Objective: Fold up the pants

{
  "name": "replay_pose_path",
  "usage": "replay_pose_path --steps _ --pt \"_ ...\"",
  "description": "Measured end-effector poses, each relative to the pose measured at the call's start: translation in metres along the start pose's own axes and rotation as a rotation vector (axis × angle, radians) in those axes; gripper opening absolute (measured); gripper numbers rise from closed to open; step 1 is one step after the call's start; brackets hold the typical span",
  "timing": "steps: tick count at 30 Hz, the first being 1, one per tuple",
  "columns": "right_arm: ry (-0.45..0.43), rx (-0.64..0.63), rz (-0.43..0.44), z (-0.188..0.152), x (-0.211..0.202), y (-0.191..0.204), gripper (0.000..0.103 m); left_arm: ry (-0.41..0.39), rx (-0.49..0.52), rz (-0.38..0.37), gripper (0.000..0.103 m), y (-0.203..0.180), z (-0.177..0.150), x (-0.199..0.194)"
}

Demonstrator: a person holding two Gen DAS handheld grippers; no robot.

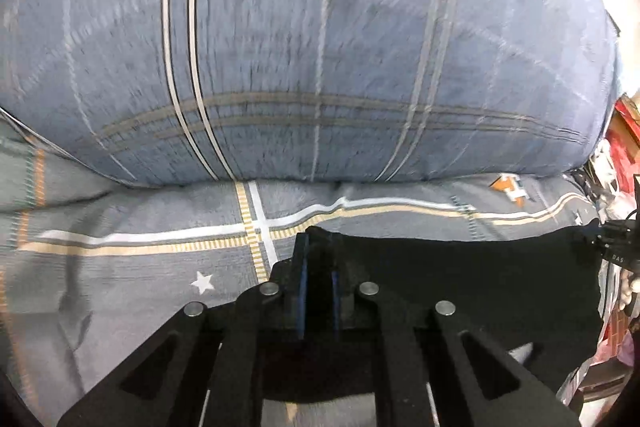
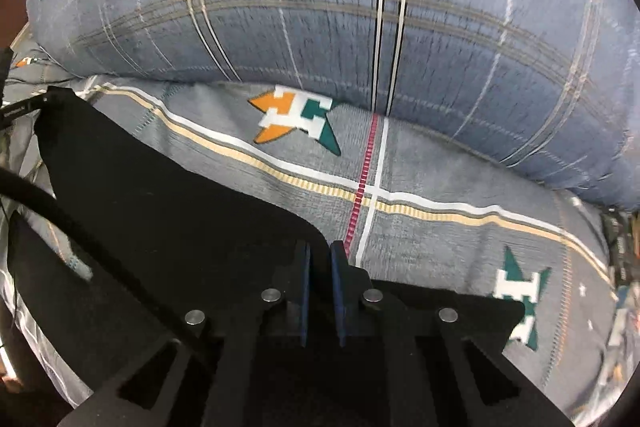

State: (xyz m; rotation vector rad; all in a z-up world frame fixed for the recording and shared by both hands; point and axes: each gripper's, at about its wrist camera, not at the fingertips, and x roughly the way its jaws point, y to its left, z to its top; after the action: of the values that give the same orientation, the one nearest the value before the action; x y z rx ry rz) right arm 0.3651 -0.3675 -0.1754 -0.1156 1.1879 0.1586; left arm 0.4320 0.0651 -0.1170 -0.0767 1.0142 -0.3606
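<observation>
The black pants (image 1: pixel 480 275) hang stretched between my two grippers above a grey patterned bed sheet (image 1: pixel 140 219). My left gripper (image 1: pixel 318 247) is shut on the pants' left corner, and the cloth runs off to the right, where the other gripper (image 1: pixel 612 239) shows at the edge. In the right wrist view my right gripper (image 2: pixel 320 251) is shut on the pants (image 2: pixel 160 195), whose cloth spreads to the left and drapes below the fingers.
A big blue plaid pillow or rolled quilt (image 1: pixel 320 47) lies across the bed just beyond both grippers, also in the right wrist view (image 2: pixel 360 7). The sheet (image 2: pixel 440 167) carries star logos. Red cluttered items (image 1: pixel 624 131) sit off the bed's right side.
</observation>
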Motion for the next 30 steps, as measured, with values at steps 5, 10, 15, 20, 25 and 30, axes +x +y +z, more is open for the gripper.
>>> replay_pose_path --steps 5,10,15,20,25,30 --pt "-0.071 -0.001 -0.036 -0.016 -0.04 0.019 0.01 -0.1 0.008 -0.013 0.009 -0.008 -0.001 -0.059" --pt "-0.145 0.023 -0.023 -0.055 -0.085 0.04 0.01 -0.2 0.056 -0.002 0.009 -0.027 -0.038 -0.117" --pt "-0.147 0.039 0.024 -0.116 -0.094 0.064 0.01 -0.251 0.082 0.041 0.009 -0.033 -0.109 -0.152" --pt "-0.092 0.102 0.069 -0.186 -0.07 0.077 0.01 -0.213 0.031 0.086 0.009 -0.015 -0.201 -0.156" --pt "-0.074 0.163 0.08 -0.225 -0.058 0.076 0.01 -0.145 -0.056 0.141 0.008 0.008 -0.259 -0.159" --pt "-0.077 0.182 0.011 -0.244 -0.074 0.071 0.022 -0.187 -0.148 0.138 0.011 0.031 -0.272 -0.191"
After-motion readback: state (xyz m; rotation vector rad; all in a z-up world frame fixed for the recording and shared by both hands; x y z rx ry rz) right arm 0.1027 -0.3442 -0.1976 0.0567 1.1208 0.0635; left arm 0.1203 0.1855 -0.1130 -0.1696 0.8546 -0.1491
